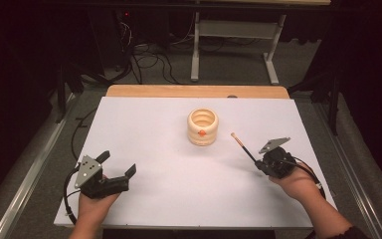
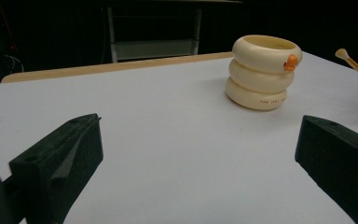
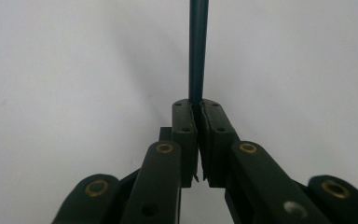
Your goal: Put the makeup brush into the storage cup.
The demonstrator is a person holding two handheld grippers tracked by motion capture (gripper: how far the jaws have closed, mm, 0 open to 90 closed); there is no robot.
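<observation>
Dark and thin, the brush (image 1: 242, 148) has a copper collar and a pale tuft. Its long axis slants up off the white surface (image 1: 154, 149), tuft toward the cream ringed cup (image 1: 202, 127) nearby. The right claw (image 1: 257, 162) is clamped tight on its handle; the left claw (image 1: 117, 167) gapes wide, empty.

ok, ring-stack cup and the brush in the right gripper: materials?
Cup: looks like glazed ceramic or glossy plastic, can't tell which; cream, smooth, soft highlights, small orange knob near the rim. Brush: thin dark handle, smooth and slightly shiny, probably painted wood or plastic; pale bristle tip, likely soft fibre. The right gripper is clamped on the handle.
</observation>
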